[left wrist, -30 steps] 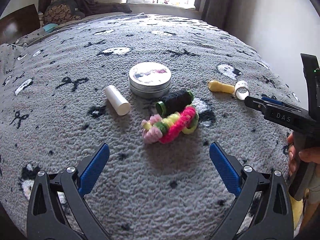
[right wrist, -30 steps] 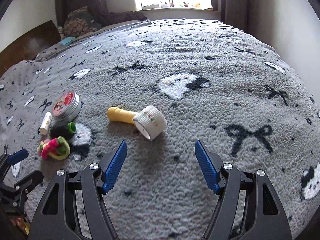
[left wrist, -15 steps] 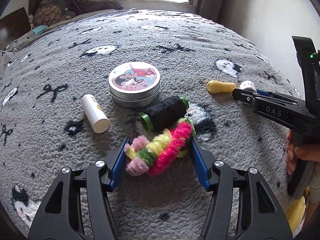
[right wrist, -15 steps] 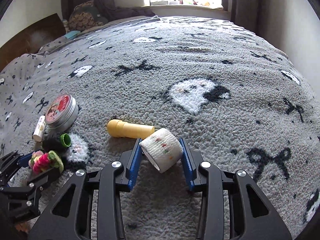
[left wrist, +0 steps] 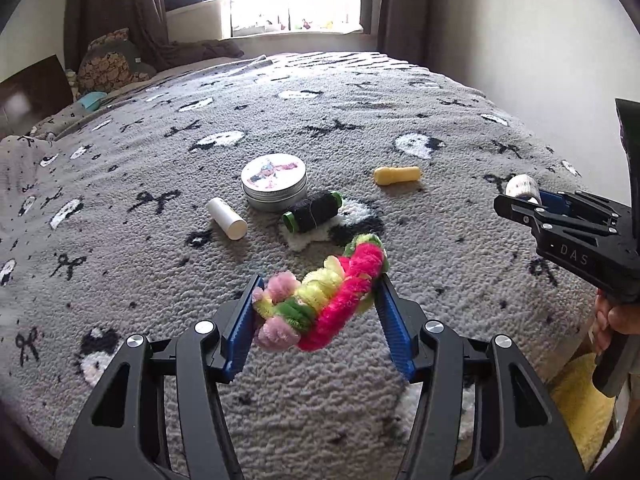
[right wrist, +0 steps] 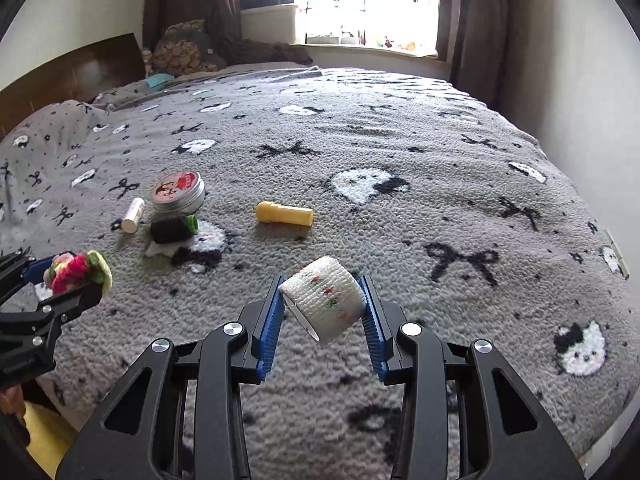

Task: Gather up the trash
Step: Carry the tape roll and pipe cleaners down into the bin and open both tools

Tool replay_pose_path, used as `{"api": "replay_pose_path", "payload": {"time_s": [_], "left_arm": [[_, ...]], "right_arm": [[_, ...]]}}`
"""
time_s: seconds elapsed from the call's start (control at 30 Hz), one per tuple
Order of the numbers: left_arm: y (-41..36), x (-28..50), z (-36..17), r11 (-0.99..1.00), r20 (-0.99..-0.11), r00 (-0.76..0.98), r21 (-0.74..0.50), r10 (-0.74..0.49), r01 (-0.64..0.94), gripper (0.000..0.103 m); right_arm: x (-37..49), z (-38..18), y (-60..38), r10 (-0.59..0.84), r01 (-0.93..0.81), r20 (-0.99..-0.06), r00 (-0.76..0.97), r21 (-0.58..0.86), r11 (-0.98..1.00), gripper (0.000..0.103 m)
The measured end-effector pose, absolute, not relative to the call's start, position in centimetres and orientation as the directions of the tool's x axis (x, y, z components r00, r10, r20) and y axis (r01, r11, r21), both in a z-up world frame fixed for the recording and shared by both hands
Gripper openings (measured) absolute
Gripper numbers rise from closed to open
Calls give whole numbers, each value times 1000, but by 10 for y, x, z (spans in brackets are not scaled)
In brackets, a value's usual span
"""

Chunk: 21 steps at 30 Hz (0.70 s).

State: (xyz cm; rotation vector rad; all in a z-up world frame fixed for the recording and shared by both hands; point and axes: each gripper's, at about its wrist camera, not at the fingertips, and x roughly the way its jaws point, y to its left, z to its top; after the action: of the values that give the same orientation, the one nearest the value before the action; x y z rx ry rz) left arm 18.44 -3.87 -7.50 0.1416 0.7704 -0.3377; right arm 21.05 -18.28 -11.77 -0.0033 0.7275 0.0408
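Above the grey blanket [left wrist: 400,128], left gripper [left wrist: 318,300] jaws clamp the chenille bundle [left wrist: 324,296], right gripper [right wrist: 322,304] jaws the bandage roll [right wrist: 326,300].

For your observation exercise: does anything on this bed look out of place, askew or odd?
Small items lie scattered on the grey blanket: a round tin, a white tube, a black thread spool and a yellow tube, the last three on their sides. Nothing looks spilled or damaged.

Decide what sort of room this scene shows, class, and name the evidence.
Most likely a bedroom: a bed under a grey patterned fleece blanket, cushions by a wooden headboard, and a curtained window behind.
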Motion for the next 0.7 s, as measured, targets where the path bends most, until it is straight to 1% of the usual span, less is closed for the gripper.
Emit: {"api": "replay_pose_path", "payload": {"time_s": [0.23, 0.5, 0.6, 0.7], "left_arm": [[-35, 119, -54, 926, -651, 708, 21, -273, 376, 54], [-27, 50, -58, 920, -636, 715, 17, -292, 391, 54], [-24, 28, -64, 919, -639, 710, 13, -295, 393, 54], [-22, 11, -73, 918, -652, 696, 0, -301, 397, 54]], "right_arm": [[134, -92, -170, 81, -109, -596, 799, -12, 994, 38], [58, -84, -158, 89, -144, -532, 842, -63, 988, 38], [38, -92, -152, 83, -146, -530, 844, -78, 986, 38], [24, -105, -146, 103, -168, -556, 825, -67, 984, 38]]}}
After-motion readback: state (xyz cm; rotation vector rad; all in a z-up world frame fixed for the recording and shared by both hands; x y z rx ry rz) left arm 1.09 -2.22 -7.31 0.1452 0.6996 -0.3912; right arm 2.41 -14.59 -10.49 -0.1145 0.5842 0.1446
